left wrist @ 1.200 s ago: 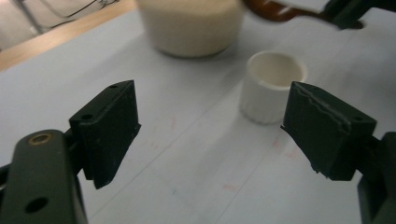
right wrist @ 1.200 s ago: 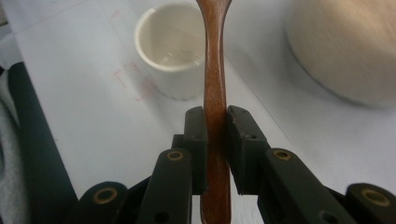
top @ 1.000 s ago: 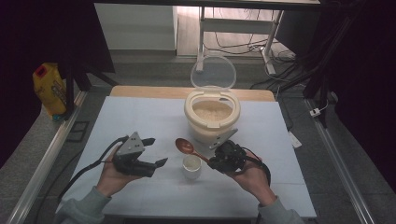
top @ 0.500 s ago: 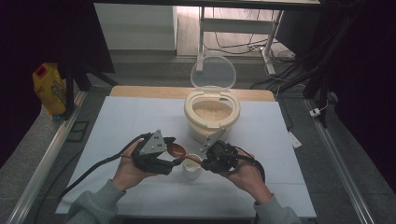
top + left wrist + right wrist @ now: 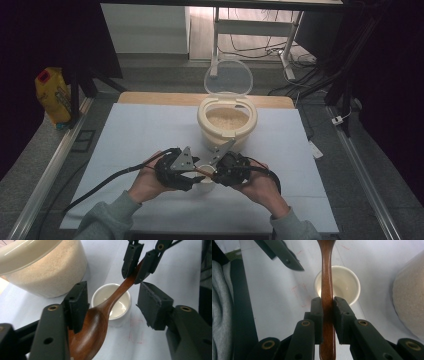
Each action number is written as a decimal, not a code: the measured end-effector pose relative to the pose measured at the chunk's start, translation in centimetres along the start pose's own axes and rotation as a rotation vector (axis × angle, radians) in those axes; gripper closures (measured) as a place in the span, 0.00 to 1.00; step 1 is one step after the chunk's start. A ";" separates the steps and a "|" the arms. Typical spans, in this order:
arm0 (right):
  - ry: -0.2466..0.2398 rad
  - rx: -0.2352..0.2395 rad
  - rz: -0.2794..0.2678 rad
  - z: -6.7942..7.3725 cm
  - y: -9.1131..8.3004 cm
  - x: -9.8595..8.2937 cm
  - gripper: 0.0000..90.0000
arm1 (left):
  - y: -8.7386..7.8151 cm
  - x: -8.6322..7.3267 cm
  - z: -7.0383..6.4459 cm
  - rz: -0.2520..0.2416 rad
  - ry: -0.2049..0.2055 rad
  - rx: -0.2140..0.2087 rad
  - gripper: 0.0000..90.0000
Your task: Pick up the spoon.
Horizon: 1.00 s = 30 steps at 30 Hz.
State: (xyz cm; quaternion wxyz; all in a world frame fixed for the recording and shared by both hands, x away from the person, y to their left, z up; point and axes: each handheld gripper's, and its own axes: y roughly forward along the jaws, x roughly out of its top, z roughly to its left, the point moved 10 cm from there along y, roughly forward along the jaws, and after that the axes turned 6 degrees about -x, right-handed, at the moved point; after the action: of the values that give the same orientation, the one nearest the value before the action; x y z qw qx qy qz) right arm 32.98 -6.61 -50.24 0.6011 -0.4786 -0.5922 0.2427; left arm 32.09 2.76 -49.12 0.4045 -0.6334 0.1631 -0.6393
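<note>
Wooden spoon (image 5: 327, 272) stays clamped by its handle in the right tool (image 5: 327, 305); the left tool (image 5: 112, 302) gapes around its bowl above the cup (image 5: 117, 305). Handover unfinished.

High view looks forward and down over the bench (image 5: 150, 130) from well back. Both gripper views sit close, facing each other, sharing the white cup (image 5: 112, 305) and wooden spoon (image 5: 327, 277).

The room around is dark, while light from above falls evenly on the pale tabletop (image 5: 150, 130), and a brighter patch glows on the floor beyond it. Up close, the wooden spoon (image 5: 100, 322) shows a soft sheen, and the nearest gripper jaws blur at the frame edges.
</note>
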 end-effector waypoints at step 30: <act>-0.106 0.030 -0.066 1.2 -1.1 1.4 0.86 | 1.6 -1.5 -1.7 0.185 0.296 -0.042 0.90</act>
State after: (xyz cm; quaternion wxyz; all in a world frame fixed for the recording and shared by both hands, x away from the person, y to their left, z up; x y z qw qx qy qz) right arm 31.75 -5.54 -48.80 0.5837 -0.4363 -0.6349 0.2566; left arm 30.83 2.35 -51.54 0.4199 -0.5231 0.2915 -0.6820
